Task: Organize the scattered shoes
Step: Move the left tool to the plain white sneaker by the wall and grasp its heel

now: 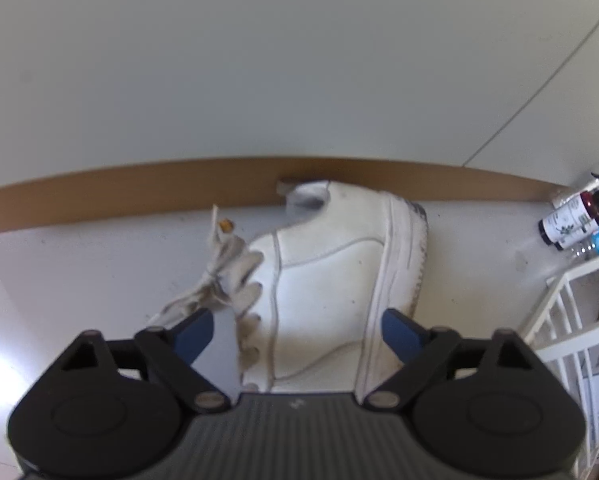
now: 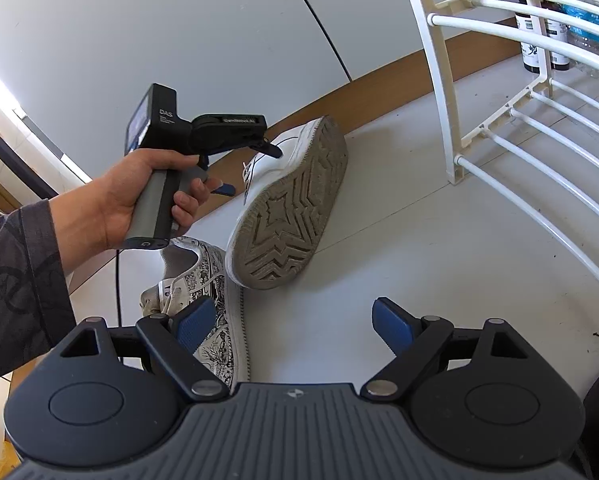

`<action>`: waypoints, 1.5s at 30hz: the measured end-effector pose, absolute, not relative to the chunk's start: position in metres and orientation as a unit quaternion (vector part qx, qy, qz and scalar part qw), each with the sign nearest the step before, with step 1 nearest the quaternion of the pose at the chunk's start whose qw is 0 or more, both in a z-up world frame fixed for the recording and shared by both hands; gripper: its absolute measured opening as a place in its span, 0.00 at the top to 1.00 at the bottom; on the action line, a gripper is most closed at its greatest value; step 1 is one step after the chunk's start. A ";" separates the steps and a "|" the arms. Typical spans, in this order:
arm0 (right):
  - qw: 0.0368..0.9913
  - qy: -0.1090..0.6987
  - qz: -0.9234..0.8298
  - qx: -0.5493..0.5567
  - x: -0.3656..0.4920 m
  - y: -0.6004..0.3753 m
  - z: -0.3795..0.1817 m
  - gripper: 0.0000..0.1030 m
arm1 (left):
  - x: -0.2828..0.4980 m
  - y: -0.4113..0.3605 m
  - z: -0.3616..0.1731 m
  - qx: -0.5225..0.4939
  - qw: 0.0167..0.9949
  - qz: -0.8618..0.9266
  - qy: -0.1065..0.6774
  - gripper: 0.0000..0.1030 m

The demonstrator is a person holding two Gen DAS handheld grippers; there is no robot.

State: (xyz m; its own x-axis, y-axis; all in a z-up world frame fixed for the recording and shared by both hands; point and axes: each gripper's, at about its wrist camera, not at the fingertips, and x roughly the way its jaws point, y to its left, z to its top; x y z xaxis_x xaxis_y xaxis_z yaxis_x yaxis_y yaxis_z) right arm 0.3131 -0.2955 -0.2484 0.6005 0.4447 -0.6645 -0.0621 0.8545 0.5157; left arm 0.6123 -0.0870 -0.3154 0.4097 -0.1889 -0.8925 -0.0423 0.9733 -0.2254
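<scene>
- Left wrist view: the left gripper (image 1: 297, 330), black with blue pads, stands wide apart over a white leather sneaker (image 1: 331, 276) lying on its side on the pale grey floor (image 1: 79, 280), its heel end against the brown wooden skirting board (image 1: 99, 196).
- One pad sits by the loose white laces (image 1: 219, 272), the other by the thick white sole edge; neither visibly presses on the shoe.
- Risk, as I judge it: closing here could pinch laces rather than the upper, so the shoe would dangle or slip out.
- Right wrist view: the right gripper (image 2: 295, 326) is likewise wide and empty, low over the floor.
- A second sneaker, white with black printed drawings (image 2: 215, 320), lies upright just beside its left pad, near the tipped shoe's grey tread.
- The white tubular shoe rack (image 2: 511, 120) stands to the right, nothing visible on its near bars.
- Risk: the person's hand (image 2: 139, 196) works close by, so the two tools could collide.
</scene>
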 end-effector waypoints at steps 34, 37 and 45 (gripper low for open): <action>0.863 0.434 0.143 0.217 0.314 -0.290 -0.253 0.13 | 0.627 -0.103 -0.302 -0.064 0.845 -0.098 0.521 0.43; 0.863 0.433 0.144 0.217 0.313 -0.288 -0.252 0.13 | 0.629 -0.109 -0.296 -0.032 0.842 -0.112 0.527 0.44; 0.865 0.429 0.146 0.216 0.304 -0.286 -0.248 0.13 | 0.617 -0.116 -0.288 -0.019 0.849 -0.127 0.513 0.55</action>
